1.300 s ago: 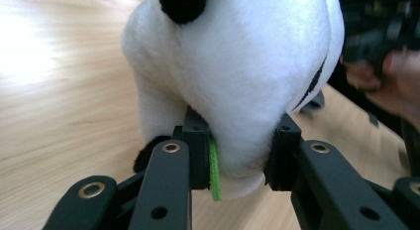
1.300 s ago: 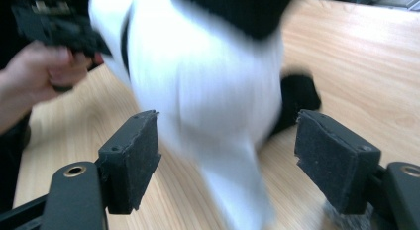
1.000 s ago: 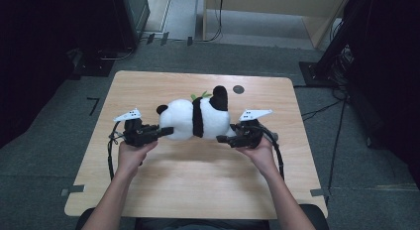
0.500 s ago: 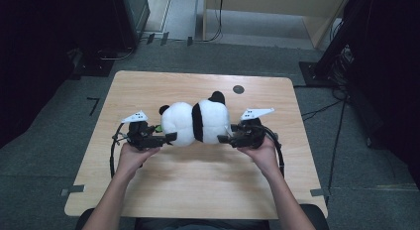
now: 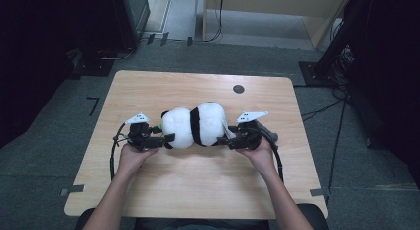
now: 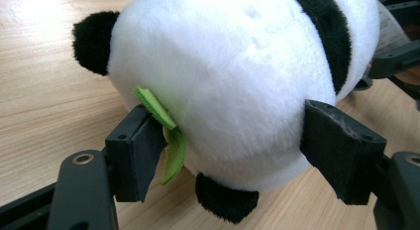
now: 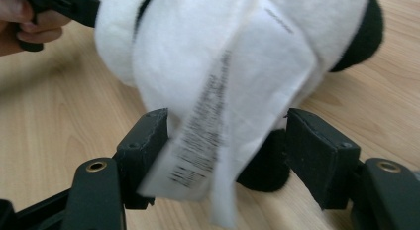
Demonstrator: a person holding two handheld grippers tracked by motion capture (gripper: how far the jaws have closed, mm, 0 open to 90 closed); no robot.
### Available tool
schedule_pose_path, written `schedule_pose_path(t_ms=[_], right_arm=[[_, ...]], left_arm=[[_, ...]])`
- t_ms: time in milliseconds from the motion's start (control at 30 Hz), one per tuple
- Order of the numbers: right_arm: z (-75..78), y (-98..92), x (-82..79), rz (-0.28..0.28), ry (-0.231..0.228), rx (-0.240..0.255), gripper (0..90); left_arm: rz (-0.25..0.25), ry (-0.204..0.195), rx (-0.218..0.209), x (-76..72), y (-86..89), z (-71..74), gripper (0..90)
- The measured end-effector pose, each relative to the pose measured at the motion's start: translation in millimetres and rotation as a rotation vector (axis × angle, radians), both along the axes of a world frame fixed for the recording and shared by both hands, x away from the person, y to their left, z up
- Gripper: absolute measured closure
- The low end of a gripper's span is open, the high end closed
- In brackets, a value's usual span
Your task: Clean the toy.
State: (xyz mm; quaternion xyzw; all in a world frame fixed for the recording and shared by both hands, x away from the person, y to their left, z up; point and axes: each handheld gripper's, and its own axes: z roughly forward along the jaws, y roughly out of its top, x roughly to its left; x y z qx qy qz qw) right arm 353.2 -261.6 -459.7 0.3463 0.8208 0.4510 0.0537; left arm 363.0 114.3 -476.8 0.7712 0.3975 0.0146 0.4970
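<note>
Two grippers flank the panda (image 5: 194, 125) lying mid-table (image 5: 148, 91). Left gripper (image 5: 167, 139) jaws have just been opening, head between them, barely pressed. Right gripper (image 5: 229, 139) straddles the rump and tag (image 7: 233, 106), grasp unclear. Risk: plush slips or rolls if lifted by the tag.

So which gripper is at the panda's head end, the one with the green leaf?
The left gripper: its jaws flank the plush panda's head beside the green leaf; the right gripper faces the white tag.
</note>
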Motion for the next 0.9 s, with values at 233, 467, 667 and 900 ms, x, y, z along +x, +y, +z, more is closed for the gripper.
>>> schedule_pose_path(t_ms=[233,467,667,900], right_arm=[[7.5,-20.6,-2.5,-0.068,-0.047,0.036,35.0],[9.3,-50.3,-7.6,-0.192,-0.110,0.025,34.1],[3.7,-70.7,-10.4,-0.290,-0.101,0.009,34.3],[-7.4,-76.5,-8.3,-0.362,-0.108,-0.082,37.7]], left_arm=[[0.005,-0.030,0.028,-2.4,-1.0,2.1,25.1],[0.006,-0.061,0.055,-3.5,-1.3,2.7,23.9],[0.013,-0.077,0.065,-5.2,-3.7,3.1,23.0],[0.021,-0.089,0.087,-7.7,-6.3,4.8,21.9]])
